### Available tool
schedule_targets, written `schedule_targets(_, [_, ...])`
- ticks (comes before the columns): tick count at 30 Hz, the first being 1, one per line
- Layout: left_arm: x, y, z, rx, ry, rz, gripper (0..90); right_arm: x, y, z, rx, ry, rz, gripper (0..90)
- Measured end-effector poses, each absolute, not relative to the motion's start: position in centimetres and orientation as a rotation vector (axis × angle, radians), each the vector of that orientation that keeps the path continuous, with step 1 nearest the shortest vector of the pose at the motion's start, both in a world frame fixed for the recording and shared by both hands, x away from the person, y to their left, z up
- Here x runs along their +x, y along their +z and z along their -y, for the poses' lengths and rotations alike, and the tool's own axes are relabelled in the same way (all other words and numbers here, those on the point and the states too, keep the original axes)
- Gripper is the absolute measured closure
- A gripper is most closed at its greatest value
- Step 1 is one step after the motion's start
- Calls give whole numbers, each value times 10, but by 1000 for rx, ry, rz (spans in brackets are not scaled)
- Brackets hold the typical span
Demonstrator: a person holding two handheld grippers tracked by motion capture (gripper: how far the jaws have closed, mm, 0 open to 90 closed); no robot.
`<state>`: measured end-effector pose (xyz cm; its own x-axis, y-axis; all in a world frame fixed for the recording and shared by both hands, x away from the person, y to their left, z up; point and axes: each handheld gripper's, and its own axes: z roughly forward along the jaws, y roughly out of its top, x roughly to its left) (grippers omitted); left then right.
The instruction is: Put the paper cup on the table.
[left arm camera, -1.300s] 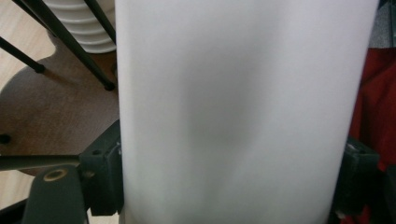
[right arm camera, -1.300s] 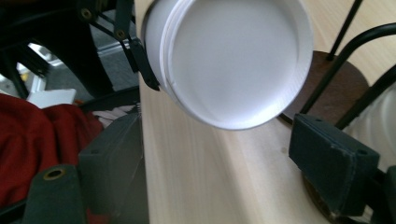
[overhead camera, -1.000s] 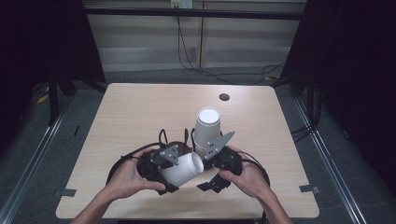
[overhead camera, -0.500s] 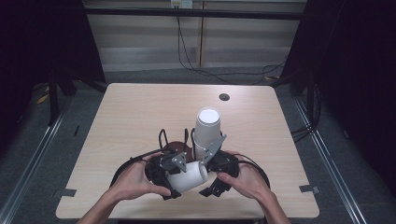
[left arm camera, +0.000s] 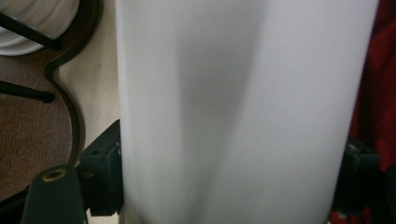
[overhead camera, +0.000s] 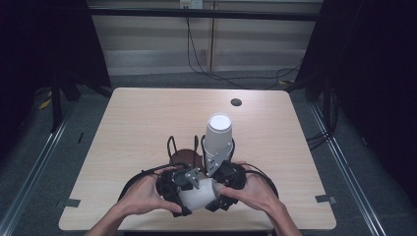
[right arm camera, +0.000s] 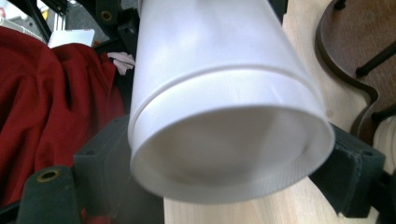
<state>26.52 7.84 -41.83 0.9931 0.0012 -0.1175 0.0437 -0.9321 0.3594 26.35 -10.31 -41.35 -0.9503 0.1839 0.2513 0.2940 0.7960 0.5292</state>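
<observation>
Cup lies on its side near the worktop's front edge, caught between both grippers. In the left gripper view the black fingers press against its white wall on either side, so the left gripper is clamped on the cup. In the right gripper view the right gripper's fingers sit against the cup's base end, one on each side, and the recessed bottom faces the camera; the right gripper also grips the cup. From above, the left hand and the right hand meet around it, cables looping out behind them. Just beyond the grippers stands a brown wire-legged holder, and beside it a stack of upturned cups. Red cloth shows below the worktop edge in the right gripper view.
</observation>
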Motion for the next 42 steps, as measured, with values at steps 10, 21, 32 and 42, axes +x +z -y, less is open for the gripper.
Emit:
schedule_targets(10, [261,-421,-74,2767,-181,-7,183,262,-414,97,-337,-885,2794,152])
schedule_targets(21, [262,-422,-73,2756,-200,-4,183,261,-417,93,-300,-879,2785,231])
schedule_targets(32, [263,-421,-78,2686,-176,-13,157,263,-416,95,-305,-914,2776,242])
schedule_targets(42, [268,-420,-86,2608,-138,-19,141,265,-412,97,-351,-953,2777,243])
